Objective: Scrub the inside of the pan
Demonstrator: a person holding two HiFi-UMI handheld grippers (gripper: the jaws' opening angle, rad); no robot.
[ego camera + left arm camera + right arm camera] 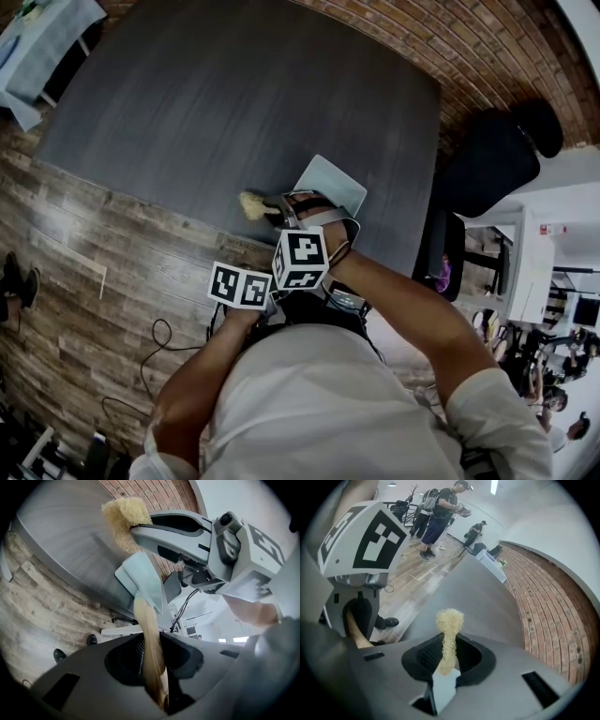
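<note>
Left gripper (151,660) is clamped narrowly on the pan's (333,183) handle (149,634): hold firm. Right gripper (447,656) pinches the scrubber (251,205) at the pan's nine o'clock; bring it inside.

Your left gripper (152,656) has the handle (149,634) between its jaws. The pan (140,581) reaches out ahead of it, above the near edge of the table (234,94). Your right gripper (447,651) crosses over the left one with the scrubber (450,620) pinched between its jaws. In the head view the scrubber sits just left of the pan, over the table. A chair (492,159) stands off the table's right side. A second table (47,42) stands well beyond its far left corner. Cables (159,342) lie on the floor to your left. People (440,508) stand far off behind the left gripper.
</note>
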